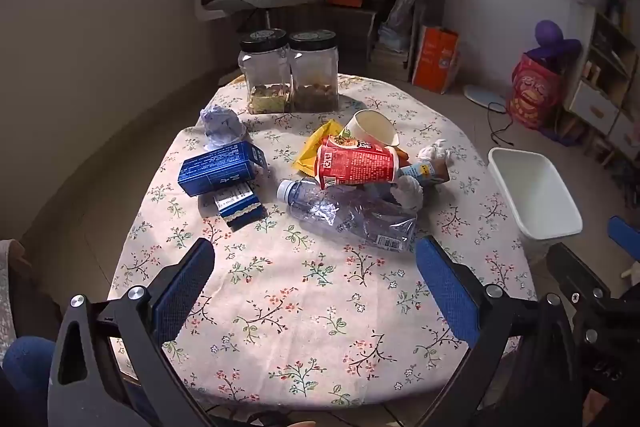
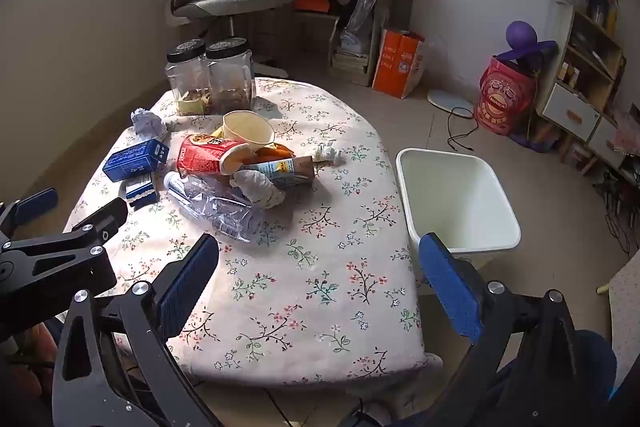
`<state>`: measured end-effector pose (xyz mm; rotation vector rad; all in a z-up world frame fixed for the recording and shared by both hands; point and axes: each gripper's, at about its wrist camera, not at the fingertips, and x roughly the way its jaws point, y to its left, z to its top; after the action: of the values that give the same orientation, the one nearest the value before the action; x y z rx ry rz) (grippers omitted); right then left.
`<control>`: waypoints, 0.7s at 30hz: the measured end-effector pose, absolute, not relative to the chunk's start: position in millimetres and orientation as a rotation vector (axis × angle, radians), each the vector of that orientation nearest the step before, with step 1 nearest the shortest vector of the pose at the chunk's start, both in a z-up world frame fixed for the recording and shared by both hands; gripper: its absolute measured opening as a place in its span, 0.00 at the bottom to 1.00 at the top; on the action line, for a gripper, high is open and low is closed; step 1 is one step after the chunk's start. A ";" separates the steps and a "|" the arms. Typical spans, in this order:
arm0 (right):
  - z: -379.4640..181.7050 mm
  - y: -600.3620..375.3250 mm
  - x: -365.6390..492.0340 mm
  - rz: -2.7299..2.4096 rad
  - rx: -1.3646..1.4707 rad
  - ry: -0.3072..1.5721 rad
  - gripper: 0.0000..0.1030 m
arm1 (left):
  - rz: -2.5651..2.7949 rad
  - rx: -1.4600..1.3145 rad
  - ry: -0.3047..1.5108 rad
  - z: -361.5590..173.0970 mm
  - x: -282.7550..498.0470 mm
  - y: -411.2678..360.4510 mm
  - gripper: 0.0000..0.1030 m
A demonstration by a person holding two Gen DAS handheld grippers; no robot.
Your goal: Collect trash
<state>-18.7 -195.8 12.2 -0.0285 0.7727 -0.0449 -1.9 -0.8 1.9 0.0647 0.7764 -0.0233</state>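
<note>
Trash (image 1: 352, 179) lies piled on the table (image 1: 304, 307), beyond both grippers' fingers (image 1: 184, 287), which stand wide apart, holding nothing.

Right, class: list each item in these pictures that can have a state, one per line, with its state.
left gripper: open, empty
right gripper: open, empty
plastic bottle: crushed, capped, lying down
red cup: on its side
paper cup: tipped, empty
two jars: upright, lidded
white bin: empty
blue box: flap open

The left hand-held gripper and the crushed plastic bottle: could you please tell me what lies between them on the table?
Nothing but bare floral tablecloth separates the open left hand-held gripper from the crushed plastic bottle, as the left wrist view shows.
</note>
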 end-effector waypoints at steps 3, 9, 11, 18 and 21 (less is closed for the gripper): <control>12.1 -195.6 -18.4 -0.044 -0.028 0.774 0.93 | -0.034 0.041 0.792 2.4 0.5 2.8 0.95; 11.1 -194.6 -17.7 -0.043 -0.029 0.772 0.93 | -0.042 0.042 0.798 -1.1 -0.8 -0.5 0.95; 12.3 -195.5 -18.4 -0.044 -0.026 0.770 0.93 | -0.041 0.044 0.799 -0.7 -1.4 -1.3 0.95; 12.0 -194.8 -18.1 -0.042 -0.026 0.769 0.93 | -0.042 0.030 0.810 -0.7 -0.8 1.1 0.95; 12.2 -194.9 -18.0 -0.043 -0.026 0.768 0.93 | -0.043 0.030 0.816 -2.2 0.7 2.1 0.95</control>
<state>-18.0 -194.9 12.2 -0.0259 0.7678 -0.0426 0.7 2.1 -2.2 0.0299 0.8158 -0.0425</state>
